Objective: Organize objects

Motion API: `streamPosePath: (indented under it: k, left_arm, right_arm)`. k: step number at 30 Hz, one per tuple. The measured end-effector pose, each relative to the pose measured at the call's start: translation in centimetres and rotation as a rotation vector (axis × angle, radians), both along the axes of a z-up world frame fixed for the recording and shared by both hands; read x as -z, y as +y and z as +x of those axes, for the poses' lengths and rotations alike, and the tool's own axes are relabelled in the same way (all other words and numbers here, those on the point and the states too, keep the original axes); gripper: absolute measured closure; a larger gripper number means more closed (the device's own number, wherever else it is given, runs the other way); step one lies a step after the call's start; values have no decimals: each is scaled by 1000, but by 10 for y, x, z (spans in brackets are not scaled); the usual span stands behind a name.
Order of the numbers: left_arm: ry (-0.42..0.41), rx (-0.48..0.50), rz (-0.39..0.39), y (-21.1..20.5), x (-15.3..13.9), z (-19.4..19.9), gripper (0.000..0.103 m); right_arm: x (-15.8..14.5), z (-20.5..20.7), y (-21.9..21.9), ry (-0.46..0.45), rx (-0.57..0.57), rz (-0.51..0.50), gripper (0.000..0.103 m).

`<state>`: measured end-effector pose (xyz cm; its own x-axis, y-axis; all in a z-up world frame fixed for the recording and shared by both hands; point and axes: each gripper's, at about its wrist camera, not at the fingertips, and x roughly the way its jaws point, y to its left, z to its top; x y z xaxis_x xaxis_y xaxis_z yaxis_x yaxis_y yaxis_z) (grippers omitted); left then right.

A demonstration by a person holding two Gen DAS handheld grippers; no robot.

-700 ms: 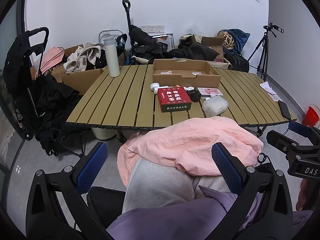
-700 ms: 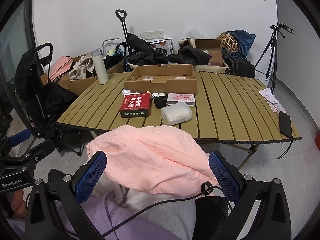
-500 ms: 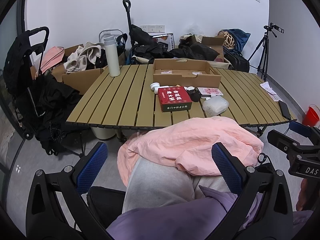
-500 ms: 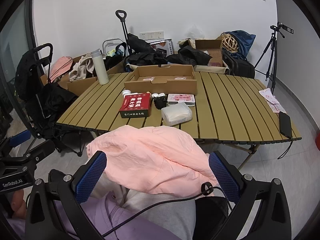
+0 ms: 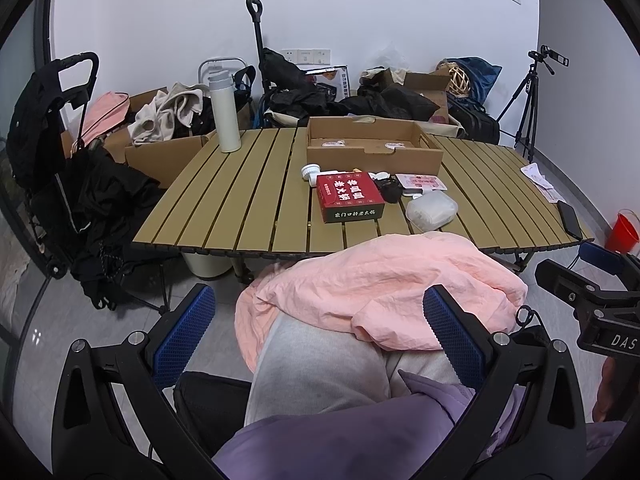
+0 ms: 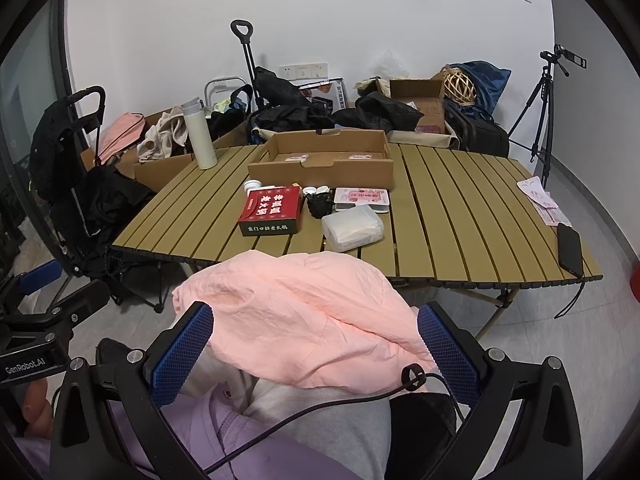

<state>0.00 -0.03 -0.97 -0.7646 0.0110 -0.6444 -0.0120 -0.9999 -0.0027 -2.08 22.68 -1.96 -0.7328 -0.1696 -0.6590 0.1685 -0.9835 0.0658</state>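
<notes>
Task items sit clustered near the front-middle of the slatted folding table: red carton with Chinese print lying flat, black small object just right of it, pink-printed flat packet beyond that, clear plastic pack of white wipes/pads near the table's front edge. White cap-like pieces just behind the red carton. Open shallow cardboard tray behind the cluster, a couple of pink-printed packets lying inside. White thermos bottle upright at the far left corner of the table, well apart from the cluster. Black phone at the right edge, papers beyond it.

Left gripper fingers spread wide, nothing between the blue pads, hanging over the person's lap. Right gripper likewise spread wide, empty, over the lap; black cable runs across below it. Pink jacket draped on the person's knees, grey trousers and lilac top under it. Both grippers well short of the table.

Background: black trolley, cardboard boxes with clothes, bags along the wall, tripod, red bucket.
</notes>
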Motion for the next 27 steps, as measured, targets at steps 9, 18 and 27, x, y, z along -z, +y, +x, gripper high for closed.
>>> streamPosePath:
  k: [9,18,27]
  left_arm:
    - [-4,2,-1,-1,3,2,0]
    - [-6,1,-1,-1,4,2,0]
    - [-7,2,-1,-1,4,1,0]
  right_arm:
    - [0,-1,0,-3,1,0,0]
    - [0,0,0,-5,1,1,0]
    - [0,-1,0,-4,1,1,0]
